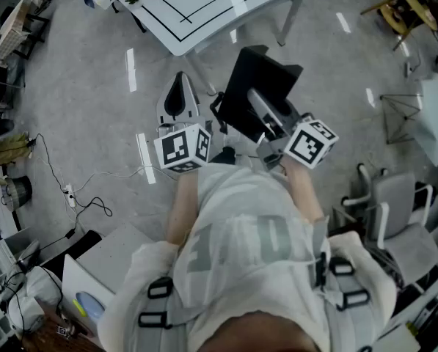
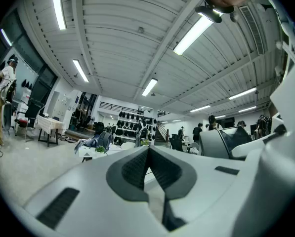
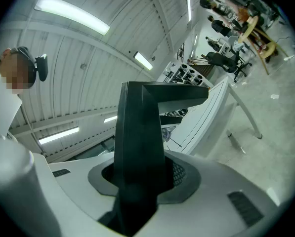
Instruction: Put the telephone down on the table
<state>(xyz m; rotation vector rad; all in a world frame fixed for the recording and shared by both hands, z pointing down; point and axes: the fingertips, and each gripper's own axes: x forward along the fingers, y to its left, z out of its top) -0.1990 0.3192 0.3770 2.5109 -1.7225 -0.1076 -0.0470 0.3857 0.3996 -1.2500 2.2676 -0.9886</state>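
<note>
The telephone (image 1: 259, 90) is a flat black body held up in the air over the floor, short of the white table (image 1: 204, 6) with black lines. My right gripper (image 1: 268, 123) is shut on its lower end. In the right gripper view the telephone (image 3: 140, 132) rises between the two pads and hides the gap between them, with the table (image 3: 206, 112) beyond it. My left gripper (image 1: 177, 100) hangs beside it to the left, apart from the telephone. In the left gripper view its jaws (image 2: 148, 154) meet at the tips with nothing between them and point up toward the ceiling.
Grey floor lies between me and the table, with white tape marks (image 1: 131, 68). Cables and a power strip (image 1: 70, 195) trail at the left. Office chairs (image 1: 395, 204) stand at the right, a white box (image 1: 86, 284) at lower left. People (image 2: 197, 131) stand far off.
</note>
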